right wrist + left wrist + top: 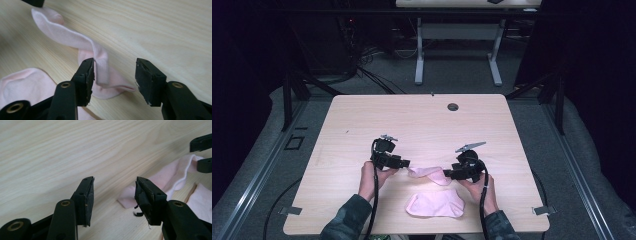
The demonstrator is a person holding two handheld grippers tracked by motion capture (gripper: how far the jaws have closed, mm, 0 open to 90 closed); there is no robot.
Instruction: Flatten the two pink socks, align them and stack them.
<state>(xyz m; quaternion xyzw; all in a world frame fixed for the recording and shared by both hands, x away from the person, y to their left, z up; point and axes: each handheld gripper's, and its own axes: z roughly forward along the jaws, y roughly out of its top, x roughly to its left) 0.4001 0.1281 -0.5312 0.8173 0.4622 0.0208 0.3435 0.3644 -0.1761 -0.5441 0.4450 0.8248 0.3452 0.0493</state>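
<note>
Both grippers were open: left gripper (404,163) and right gripper (447,174) flanked the twisted pink sock (429,174) on the counter (362,115), gripping nothing. A 2nd sock (435,205) lay nearer. Risk: a regrasp pinches only a fold, so it bunches again. No readable writing.

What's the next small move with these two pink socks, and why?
Probably close the right gripper on the twisted sock. Its fingers stand open around that sock's folded end, and the left gripper is open beside the other end. The second sock lies flat nearer the person.
</note>
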